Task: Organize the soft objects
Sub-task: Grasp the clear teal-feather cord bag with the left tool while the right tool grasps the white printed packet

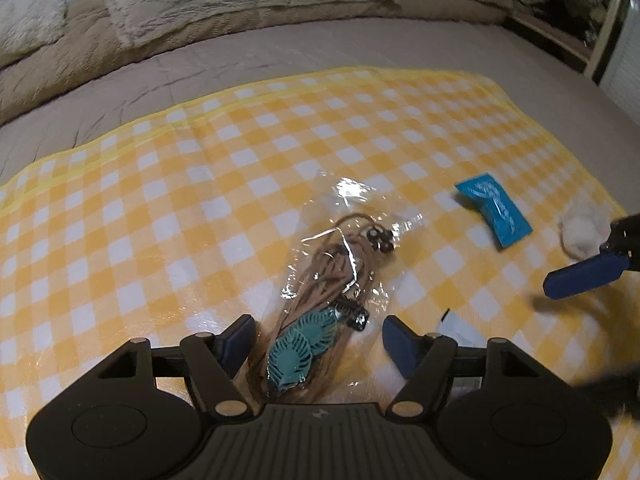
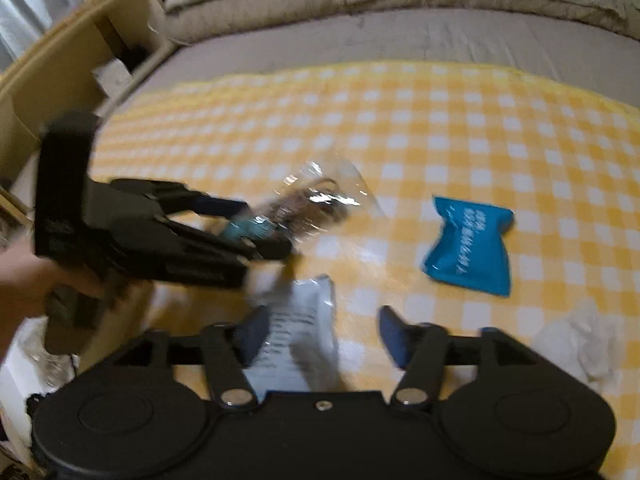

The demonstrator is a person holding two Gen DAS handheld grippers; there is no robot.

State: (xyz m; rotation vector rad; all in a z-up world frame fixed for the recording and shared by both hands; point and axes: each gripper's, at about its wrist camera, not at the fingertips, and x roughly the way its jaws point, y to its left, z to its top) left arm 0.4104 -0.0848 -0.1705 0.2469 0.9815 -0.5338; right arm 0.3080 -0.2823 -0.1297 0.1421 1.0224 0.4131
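On a bed (image 1: pixel 280 44) with grey-beige bedding, a yellow-and-white checked plastic-coated cloth (image 1: pixel 160 184) carries the soft items to be sorted, none of them yet gathered by the look of it. The left tool (image 1: pixel 319 338), its blue-padded fingers spread wide and gripping nothing, sits low over the near end of a crinkled clear plastic bag holding tan cords and teal leaf-shaped pendants (image 1: pixel 328 280); the right wrist view shows that tool's fingers either side of the bag's end. The step in hand appears to be a first pickup of this bag. The next move would call for closing on the bunched cords rather than on loose film, which looks slippery and likely to slide free. The right tool (image 2: pixel 318 334) is likewise open and empty, above a flat grey-white printed plastic pouch (image 2: pixel 298 340) lying between its fingers. Further right on the cloth, well apart from the bag, lies a bright blue printed soft packet (image 2: pixel 470 246), pinched at its middle. A small white fluffy wad (image 2: pixel 580 344) rests near the cloth's right edge.
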